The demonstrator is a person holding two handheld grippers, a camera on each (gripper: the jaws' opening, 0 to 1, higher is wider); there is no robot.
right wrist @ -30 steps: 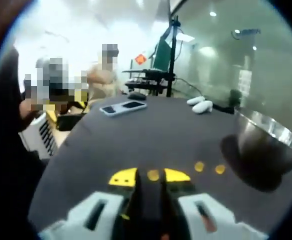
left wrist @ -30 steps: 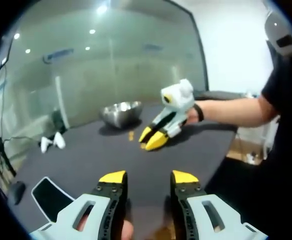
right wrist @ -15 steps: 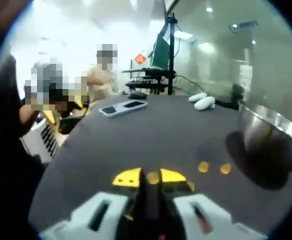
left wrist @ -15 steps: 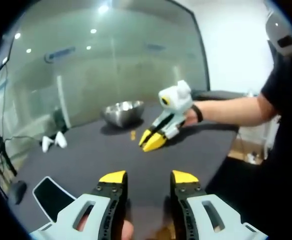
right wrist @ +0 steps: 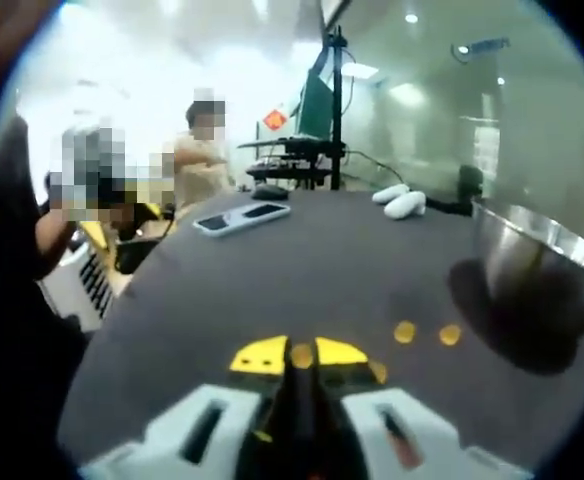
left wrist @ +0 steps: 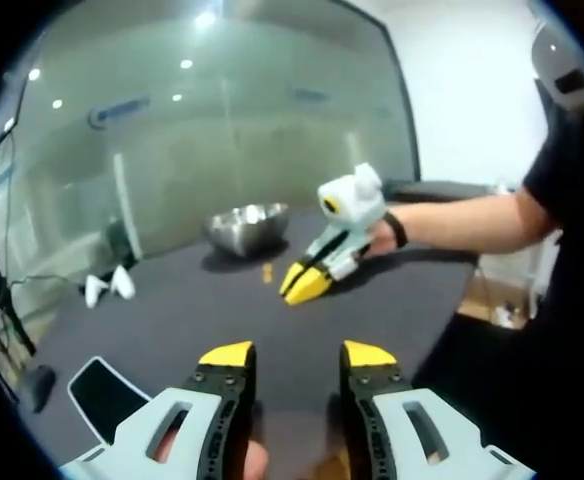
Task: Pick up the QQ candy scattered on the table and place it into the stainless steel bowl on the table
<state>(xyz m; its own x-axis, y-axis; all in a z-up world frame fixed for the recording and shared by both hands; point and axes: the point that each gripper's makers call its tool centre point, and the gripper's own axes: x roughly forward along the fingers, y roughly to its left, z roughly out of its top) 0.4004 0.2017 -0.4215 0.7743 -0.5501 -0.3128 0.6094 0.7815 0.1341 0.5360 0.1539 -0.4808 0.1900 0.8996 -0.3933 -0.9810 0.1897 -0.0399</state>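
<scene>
Right gripper (right wrist: 301,354): yellow-tipped jaws pinched together on one yellow QQ candy (right wrist: 301,355), low over dark table (right wrist: 272,270). Two loose candies (right wrist: 404,331) just beyond, beside stainless steel bowl (right wrist: 537,270). Left gripper (left wrist: 297,354): jaws parted wide, nothing between, hovering at near table edge. Phone (left wrist: 100,392) flat on table off its left jaw. White controllers (right wrist: 400,201) at far edge.

L gripper (left wrist: 294,353): jaws parted, level, low over the tabletop. R gripper (right wrist: 300,354): jaws closed together, tips angled down. In the left gripper view, R gripper (left wrist: 306,283) sits on an outstretched forearm (left wrist: 462,222).
</scene>
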